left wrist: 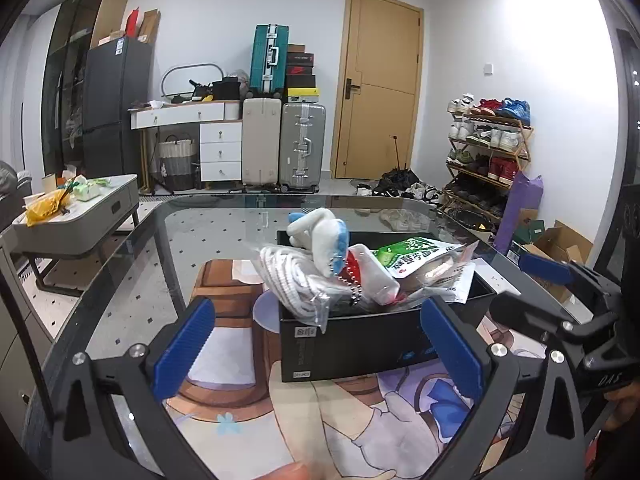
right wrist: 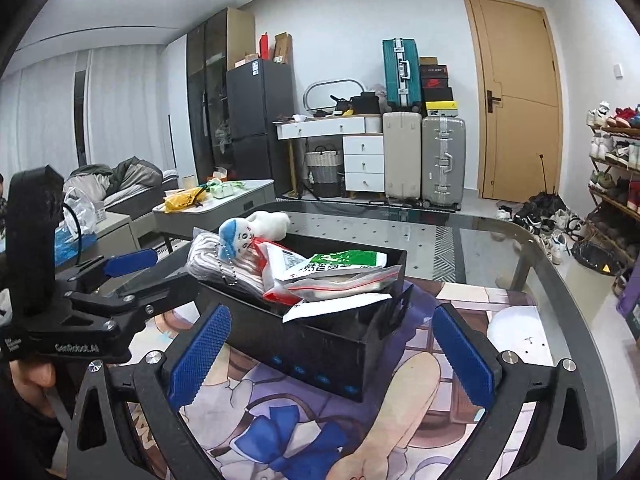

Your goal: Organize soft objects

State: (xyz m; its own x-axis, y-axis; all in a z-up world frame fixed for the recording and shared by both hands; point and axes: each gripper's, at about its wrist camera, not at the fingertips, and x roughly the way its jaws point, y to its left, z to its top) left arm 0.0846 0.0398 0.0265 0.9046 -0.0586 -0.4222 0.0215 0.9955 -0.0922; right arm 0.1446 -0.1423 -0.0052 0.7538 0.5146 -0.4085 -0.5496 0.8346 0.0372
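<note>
Both jaw sets stand wide with nothing between them: the left gripper [left wrist: 316,344] and the right gripper [right wrist: 330,356] hang just short of the black rectangular cardboard box [left wrist: 344,344] on the printed cartoon desk mat [left wrist: 248,420]. The box already holds the white plush toy with blue cap [right wrist: 256,228], the bagged white cord [left wrist: 296,280] and the green-and-white foil packet [right wrist: 340,262]. The packing step appears complete; the next move probably calls for settling or shifting the box.

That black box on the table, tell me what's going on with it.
A person holds a two-finger gripper in each hand, both aimed at the black box on the glass table. The left gripper and right gripper are open and empty. The box is heaped: a white plush toy, a bagged white cord, a green packet and other pouches.
</note>
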